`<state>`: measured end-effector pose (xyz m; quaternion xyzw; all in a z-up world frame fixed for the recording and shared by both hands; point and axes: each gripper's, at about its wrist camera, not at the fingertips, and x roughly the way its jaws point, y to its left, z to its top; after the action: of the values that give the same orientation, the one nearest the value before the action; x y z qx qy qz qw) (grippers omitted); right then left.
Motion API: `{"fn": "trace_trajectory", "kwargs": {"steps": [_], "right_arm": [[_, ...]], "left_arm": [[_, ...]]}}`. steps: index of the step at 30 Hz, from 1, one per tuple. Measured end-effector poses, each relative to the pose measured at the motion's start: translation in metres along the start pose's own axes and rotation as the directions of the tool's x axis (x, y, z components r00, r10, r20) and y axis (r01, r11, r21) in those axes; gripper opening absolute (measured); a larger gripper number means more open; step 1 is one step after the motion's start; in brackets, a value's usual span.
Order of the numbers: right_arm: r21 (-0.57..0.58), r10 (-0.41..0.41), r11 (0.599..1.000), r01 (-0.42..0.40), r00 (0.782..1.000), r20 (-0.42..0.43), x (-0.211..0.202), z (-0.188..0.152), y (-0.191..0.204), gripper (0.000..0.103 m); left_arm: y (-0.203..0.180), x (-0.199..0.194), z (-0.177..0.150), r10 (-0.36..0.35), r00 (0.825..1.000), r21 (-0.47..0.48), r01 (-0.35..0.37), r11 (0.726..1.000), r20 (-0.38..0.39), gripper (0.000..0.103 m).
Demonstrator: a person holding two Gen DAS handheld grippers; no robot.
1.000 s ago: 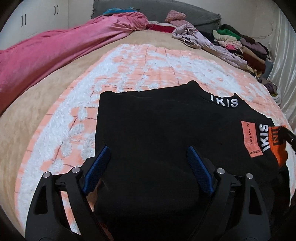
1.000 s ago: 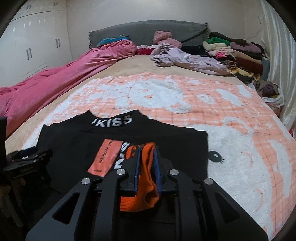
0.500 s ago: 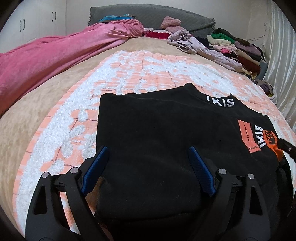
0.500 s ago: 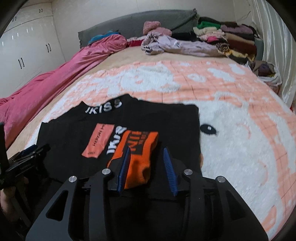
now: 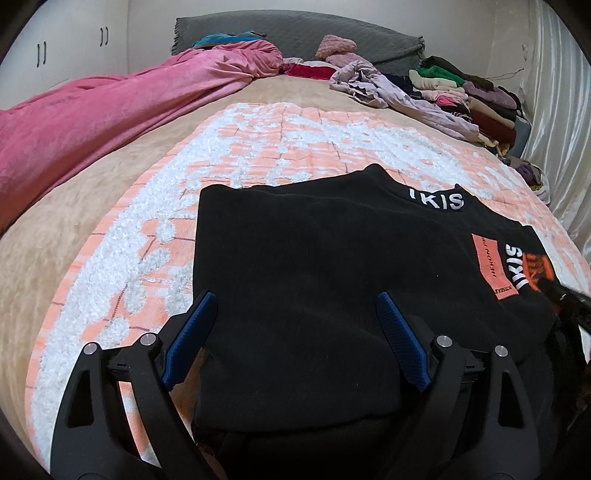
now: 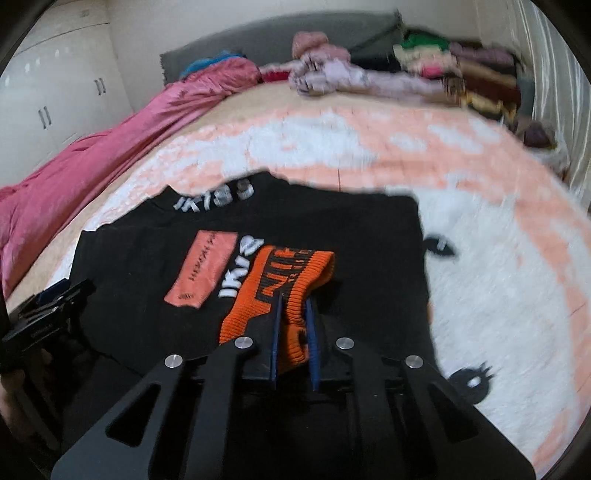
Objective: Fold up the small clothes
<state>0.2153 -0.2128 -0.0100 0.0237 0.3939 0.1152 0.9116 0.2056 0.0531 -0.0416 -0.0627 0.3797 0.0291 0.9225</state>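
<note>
A black sweater (image 5: 314, 258) lies flat on the peach-and-white blanket (image 5: 258, 140), its collar with white letters (image 5: 436, 201) at the far side. One sleeve is folded across the chest, and its orange ribbed cuff (image 6: 284, 273) lies beside a peach label patch (image 6: 201, 269). My right gripper (image 6: 293, 306) is closing, its blue pads pressing the near end of that cuff. My left gripper (image 5: 295, 325) hovers open over the sweater's near left part, with black cloth below its fingers but nothing pinched. The right gripper's tip (image 5: 565, 299) shows at the edge of the left wrist view.
A pink duvet (image 5: 110, 110) runs along the bed's left side. Heaped and stacked clothes (image 5: 461, 96) fill the far right corner by a grey headboard (image 5: 295, 33). White wardrobes (image 6: 55, 99) stand at left, a pale curtain (image 5: 554, 110) at right.
The right gripper let go of the orange cuff, opened, then shut on the cuff's near end again; the cuff now lies flatter on the chest. The left gripper stayed open in place.
</note>
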Motion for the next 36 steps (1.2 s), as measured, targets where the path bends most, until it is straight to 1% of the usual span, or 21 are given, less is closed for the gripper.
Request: {"fn": "trace_trajectory", "kwargs": {"steps": [3,6,7,8,9,11,14,16,17,19,22,24,27,29,31,33,34,35,36], "right_arm": [[-0.051,-0.024,0.998,0.027,0.998,0.056,-0.015,0.005,0.003,0.009],[-0.079,-0.06,0.995,0.064,0.997,0.043,-0.011,0.005,0.002,0.008],[-0.082,-0.078,0.993,0.08,0.996,0.032,-0.007,0.005,0.0,0.004],[-0.086,-0.112,0.99,0.113,0.994,0.017,-0.001,0.003,-0.004,0.004],[-0.084,-0.119,0.989,0.119,0.993,0.01,0.002,0.001,-0.007,0.004],[-0.054,-0.11,0.993,0.109,0.994,-0.019,0.008,-0.001,-0.017,0.004],[-0.013,-0.097,0.995,0.097,0.995,-0.037,0.008,0.0,-0.031,0.005],[0.017,-0.066,0.998,0.067,0.998,-0.018,-0.001,0.002,-0.035,0.005],[0.011,-0.044,0.999,0.044,0.999,0.002,-0.009,0.003,-0.032,0.005],[-0.027,-0.007,1.0,0.007,1.0,0.012,-0.017,0.005,-0.021,0.006],[-0.05,0.048,0.998,-0.048,0.999,-0.006,-0.019,0.005,-0.002,0.019],[-0.062,0.064,0.996,-0.065,0.998,-0.015,-0.018,0.007,0.009,0.019],[-0.078,0.052,0.995,-0.054,0.998,-0.031,-0.015,0.009,0.022,0.019],[-0.08,0.041,0.996,-0.045,0.998,-0.054,-0.01,0.008,0.027,0.019],[-0.087,0.019,0.996,-0.026,0.996,-0.082,-0.004,0.005,0.03,0.02],[-0.084,-0.005,0.996,-0.004,0.995,-0.104,0.003,0.002,0.028,0.026],[-0.082,-0.023,0.997,0.014,0.994,-0.111,0.006,0.0,0.027,0.033],[-0.073,-0.036,0.997,0.028,0.992,-0.118,0.01,-0.002,0.024,0.035],[-0.061,-0.032,0.998,0.025,0.992,-0.124,0.013,-0.004,0.022,0.036]], "left_arm": [[-0.002,-0.002,-0.001,0.012,1.0,0.013,-0.012,1.0,0.003,0.081],[-0.005,-0.002,-0.001,0.028,1.0,0.031,-0.028,0.999,0.006,0.081],[-0.006,-0.002,-0.001,0.034,0.999,0.035,-0.034,0.999,0.005,0.081],[-0.006,-0.002,-0.001,0.038,0.999,0.037,-0.038,0.999,0.004,0.082],[-0.006,-0.001,-0.001,0.044,0.999,0.038,-0.044,0.998,0.004,0.083],[-0.007,0.0,0.0,0.054,0.999,0.038,-0.054,0.998,-0.002,0.084],[-0.01,0.001,0.002,0.074,0.997,0.051,-0.074,0.996,-0.004,0.084],[-0.011,0.0,0.002,0.083,0.997,0.06,-0.083,0.995,-0.003,0.084],[-0.011,-0.002,0.001,0.084,0.996,0.063,-0.084,0.995,-0.001,0.084],[-0.011,-0.006,0.001,0.08,0.997,0.071,-0.081,0.994,0.006,0.084],[-0.014,-0.015,0.001,0.077,0.997,0.088,-0.079,0.993,0.027,0.084],[-0.018,-0.022,0.0,0.053,0.998,0.097,-0.056,0.994,0.039,0.084],[-0.024,-0.032,0.0,0.002,0.998,0.118,-0.01,0.993,0.063,0.084],[-0.026,-0.034,-0.001,-0.042,0.997,0.114,0.034,0.993,0.062,0.084],[-0.027,-0.029,-0.004,-0.062,0.998,0.116,0.057,0.992,0.034,0.084],[-0.028,-0.021,-0.006,-0.075,0.997,0.125,0.074,0.989,0.003,0.084],[-0.028,-0.015,-0.009,-0.07,0.997,0.133,0.072,0.989,-0.019,0.084],[-0.029,-0.012,-0.011,-0.068,0.997,0.14,0.072,0.988,-0.034,0.084],[-0.029,-0.009,-0.012,-0.072,0.996,0.144,0.077,0.987,-0.043,0.084]]}}
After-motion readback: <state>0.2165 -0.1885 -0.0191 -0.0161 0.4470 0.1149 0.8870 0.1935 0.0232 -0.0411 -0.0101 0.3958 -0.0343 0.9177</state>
